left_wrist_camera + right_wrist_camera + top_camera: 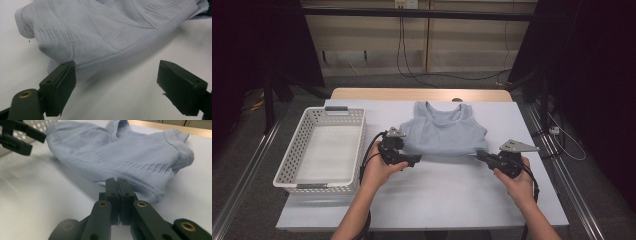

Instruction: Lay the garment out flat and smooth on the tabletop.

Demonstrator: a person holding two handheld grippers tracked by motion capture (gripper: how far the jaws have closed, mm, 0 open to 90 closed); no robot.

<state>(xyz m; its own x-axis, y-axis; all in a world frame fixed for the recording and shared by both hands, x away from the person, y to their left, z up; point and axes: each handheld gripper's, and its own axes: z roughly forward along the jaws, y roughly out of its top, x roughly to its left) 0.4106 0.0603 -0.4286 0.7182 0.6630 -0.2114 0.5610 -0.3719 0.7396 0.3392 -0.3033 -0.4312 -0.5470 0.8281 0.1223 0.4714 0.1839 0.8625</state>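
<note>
Lying flat near the middle of the white table (447, 200), a pale blue sleeveless top (443, 132) has its neck opening toward the far edge and its hem toward the person. At the hem's right corner, the right gripper (479, 155) has its two black jaws pressed together; the right gripper view shows them closed at the hem's edge (150, 195), with a small fold of the blue knit just past their tips, so they appear clamped on the fabric, though the pinched cloth itself is mostly hidden by the jaws. That corner of the top looks slightly raised off the table. The left gripper (414, 159) sits at the hem's left corner with its jaws wide apart; in the left gripper view one jaw's tip is right at the stitched hem (105, 63), touching or just beside it, while the other jaw stands well clear over bare table, so nothing is clamped between them. The left hand (379, 170) and the right hand (517, 182) each hold a gripper from the near side of the table, forearms coming in from the bottom of the high view. A white perforated basket (354, 150) stands to the left of the top, near the left gripper but apart from the garment, with a grey handle on its far rim.
</note>
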